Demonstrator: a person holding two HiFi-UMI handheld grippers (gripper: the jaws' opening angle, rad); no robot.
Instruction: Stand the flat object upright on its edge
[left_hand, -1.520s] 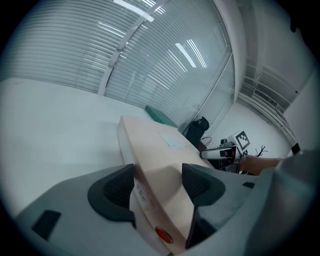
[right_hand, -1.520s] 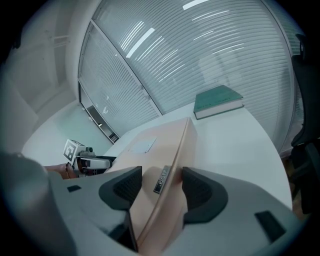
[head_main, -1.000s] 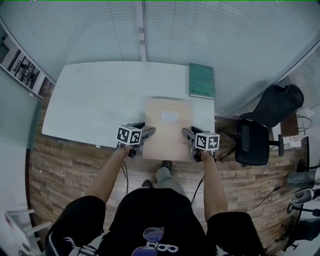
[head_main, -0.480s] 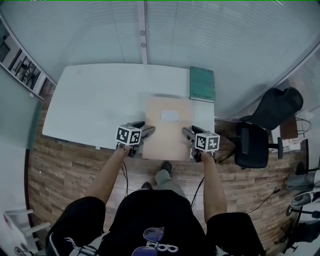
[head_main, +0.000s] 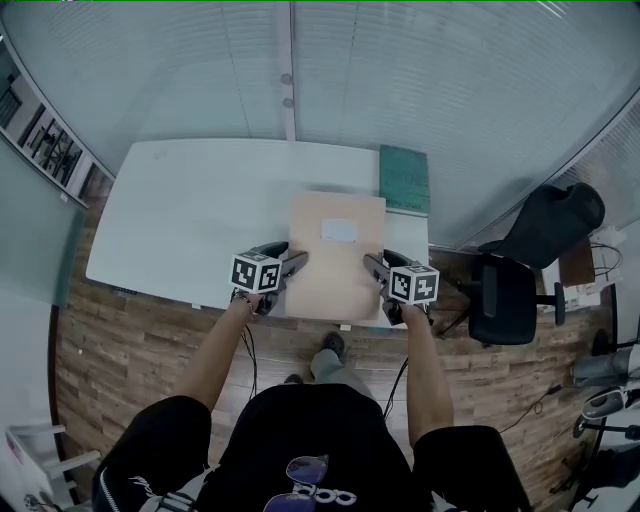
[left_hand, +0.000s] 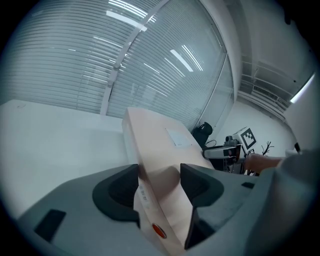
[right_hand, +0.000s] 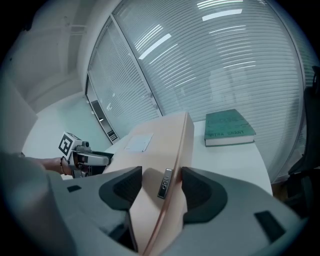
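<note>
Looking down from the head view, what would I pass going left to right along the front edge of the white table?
left gripper → flat tan box → right gripper → black office chair. The left gripper's jaws have just been closing on the flat tan box between them.

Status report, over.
Left gripper jaws just closed further on flat tan case; right gripper clamps opposite edge. Near end raised, not yet upright. Green book beyond, apart.

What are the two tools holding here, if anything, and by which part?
The flat tan box, by its near end: the left tool clamps its left side edge, its jaws having just closed further; the right tool clamps its right side edge.
</note>
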